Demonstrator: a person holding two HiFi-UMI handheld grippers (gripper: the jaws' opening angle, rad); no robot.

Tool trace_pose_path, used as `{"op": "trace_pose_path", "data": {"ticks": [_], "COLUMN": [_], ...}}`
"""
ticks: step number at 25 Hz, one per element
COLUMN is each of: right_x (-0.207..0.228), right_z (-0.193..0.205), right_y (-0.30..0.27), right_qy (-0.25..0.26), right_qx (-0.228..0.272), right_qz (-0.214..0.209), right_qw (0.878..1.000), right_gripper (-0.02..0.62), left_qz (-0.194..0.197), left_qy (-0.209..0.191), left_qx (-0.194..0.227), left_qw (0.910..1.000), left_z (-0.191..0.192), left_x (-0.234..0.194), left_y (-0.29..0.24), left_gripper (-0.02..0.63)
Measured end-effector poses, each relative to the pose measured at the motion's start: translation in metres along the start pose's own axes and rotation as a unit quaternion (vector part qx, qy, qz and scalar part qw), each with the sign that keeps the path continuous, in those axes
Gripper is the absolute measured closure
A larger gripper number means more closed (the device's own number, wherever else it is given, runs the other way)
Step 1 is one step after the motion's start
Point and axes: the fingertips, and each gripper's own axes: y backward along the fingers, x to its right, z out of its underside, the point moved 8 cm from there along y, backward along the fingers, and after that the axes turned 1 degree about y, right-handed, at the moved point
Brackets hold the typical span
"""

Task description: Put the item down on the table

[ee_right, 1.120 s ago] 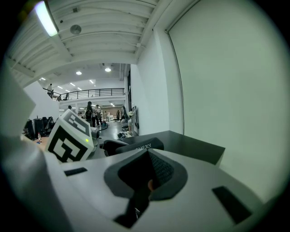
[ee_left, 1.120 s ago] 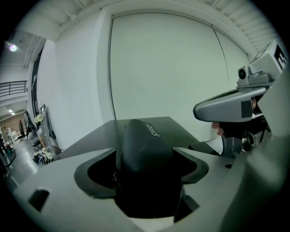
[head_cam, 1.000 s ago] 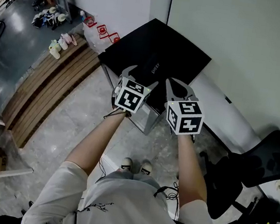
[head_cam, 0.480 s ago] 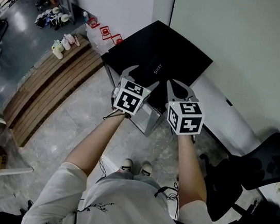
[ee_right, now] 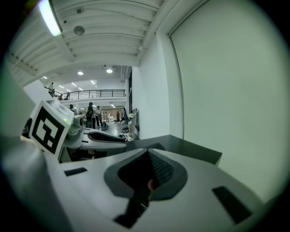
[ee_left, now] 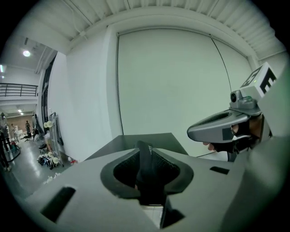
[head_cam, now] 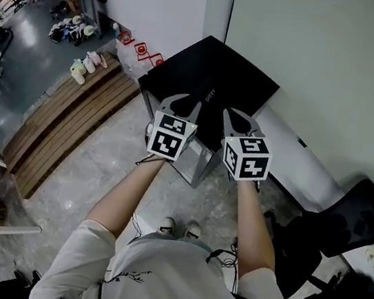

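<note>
A black table (head_cam: 233,75) stands in the corner of two white walls, and nothing shows on its top. Both grippers hover over its near edge, side by side. The jaws of my left gripper (head_cam: 182,100) are closing; in the left gripper view their tips (ee_left: 146,147) nearly meet and I see nothing between them. My right gripper (head_cam: 242,119) has its jaws together, as its own view shows (ee_right: 147,154), and holds nothing. I see no item in either gripper.
A low white unit (head_cam: 303,163) runs along the wall to the right of the table. A black office chair (head_cam: 344,217) sits at the far right. A wooden platform (head_cam: 66,120) and a bag with red print (head_cam: 136,47) lie to the left.
The left gripper's jaws have come together from wide open. Both grippers stayed over the table's near edge, the left one slightly lower in the view.
</note>
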Motion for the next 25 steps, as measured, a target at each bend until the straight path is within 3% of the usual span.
{"op": "trace_pose_path", "data": {"ticks": [5, 14, 21, 25], "right_x": [-0.013, -0.047, -0.082, -0.095], "right_z": [-0.006, 0.010, 0.050, 0.076], "right_y": [0.024, 0.079, 0.117, 0.132], "right_qy": [0.000, 0.000, 0.002, -0.004], "right_qx": [0.014, 0.010, 0.008, 0.013], "right_qz": [-0.001, -0.004, 0.003, 0.004], "right_qw": [1.000, 1.000, 1.000, 1.000], "right_gripper": [0.594, 0.594, 0.594, 0.594], "left_qz": [-0.014, 0.007, 0.024, 0.025], "left_qy": [0.010, 0.037, 0.042, 0.073], "left_qx": [0.031, 0.059, 0.043, 0.019], "left_qw": [0.9994, 0.9975, 0.9979, 0.9968], "left_z": [-0.002, 0.014, 0.055, 0.087], "left_x": [0.017, 0.061, 0.088, 0.097], "left_y": [0.032, 0.101, 0.148, 0.162], "left_gripper": [0.599, 0.600, 0.600, 0.600]}}
